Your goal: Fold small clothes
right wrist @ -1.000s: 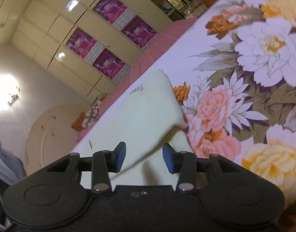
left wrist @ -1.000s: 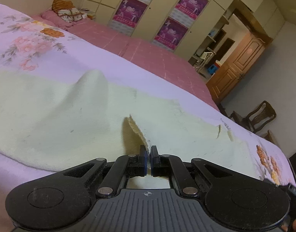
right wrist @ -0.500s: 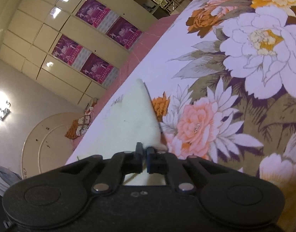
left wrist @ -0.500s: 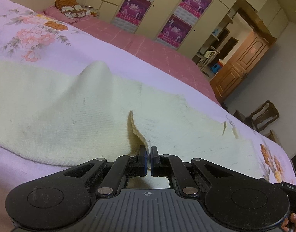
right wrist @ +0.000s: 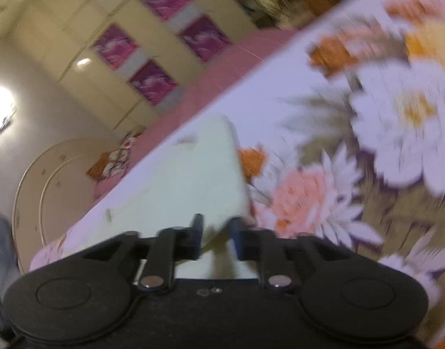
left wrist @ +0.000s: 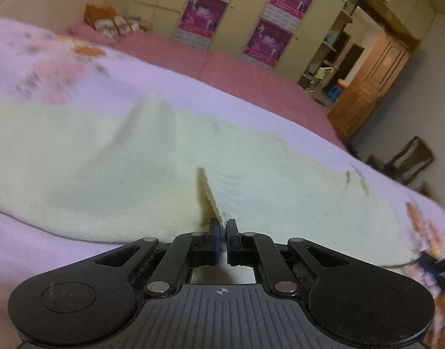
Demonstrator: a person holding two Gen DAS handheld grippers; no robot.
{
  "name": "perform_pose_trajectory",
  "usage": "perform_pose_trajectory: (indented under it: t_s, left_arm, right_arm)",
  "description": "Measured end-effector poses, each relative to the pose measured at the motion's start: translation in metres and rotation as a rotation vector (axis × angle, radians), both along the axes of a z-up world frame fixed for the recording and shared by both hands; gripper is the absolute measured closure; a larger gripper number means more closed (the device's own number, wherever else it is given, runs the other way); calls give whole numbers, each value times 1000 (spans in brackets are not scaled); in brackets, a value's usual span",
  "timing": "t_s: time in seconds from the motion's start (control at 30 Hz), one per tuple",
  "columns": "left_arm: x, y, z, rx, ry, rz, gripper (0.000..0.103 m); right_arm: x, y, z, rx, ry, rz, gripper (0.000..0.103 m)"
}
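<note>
Mid-fold on the pale yellow garment (left wrist: 141, 157) spread across the floral bed (left wrist: 62, 264): left gripper (left wrist: 221, 232) pinching its near edge, right gripper (right wrist: 215, 232) opening with the right corner loose between its jaws, probably needing a fresh grip there.

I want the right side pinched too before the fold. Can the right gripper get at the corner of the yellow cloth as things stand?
Probably yes. The right gripper is opening, and the yellow cloth has its corner lying between the pads with nothing in the way. It is not pinched now; closing should catch it.
</note>
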State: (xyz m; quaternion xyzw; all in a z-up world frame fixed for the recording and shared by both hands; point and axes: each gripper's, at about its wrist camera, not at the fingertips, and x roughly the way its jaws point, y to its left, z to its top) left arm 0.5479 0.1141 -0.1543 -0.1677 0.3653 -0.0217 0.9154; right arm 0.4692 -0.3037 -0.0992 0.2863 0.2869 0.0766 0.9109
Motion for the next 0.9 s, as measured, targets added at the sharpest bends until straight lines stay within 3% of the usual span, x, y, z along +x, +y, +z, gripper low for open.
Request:
perform_pose_trajectory:
  t_s: [0.07,0.13,0.3,0.43,0.5,0.53,0.57,0.67,0.73,0.8,0.9]
  left_arm:
    - [-8,0,12,86,-62,25,99]
    - [-3,0,18,64,-100,0,99]
    - [36,-33,11,97,-88,-107,99]
    - [51,-44,-5,103,-53,-88,99]
    - [47,-40,-7,75,-62,-79,99]
    - [45,-38,-7,74,-63,-79,99]
    - [43,-37,-6,79,-63,-81,99]
    - [42,-44,2,122,-63,-75,99]
    - [40,-50,6,134,-79,-73,99]
    - [41,-51,3,134,-62,-78,99]
    - [40,-51,-2,180,-81,-88,99]
  right_arm:
    - [-1,-2,12,-62,-53,-17,79]
    - [10,-10,18,-80,-84,-37,82]
    - [65,-8,17,-130,-100,-35,84]
    - [108,10,9,-175,-50,15,84]
    - [121,16,0,-244,3,22,90]
    - [124,15,-5,-279,24,13,102]
    - [124,11,-6,-293,19,5,103]
    - [117,12,4,-321,31,-2,98]
    - [105,23,12,-359,-22,17,76]
    - [94,37,14,-378,-55,68,78]
    - [81,51,0,-417,-26,105,81]
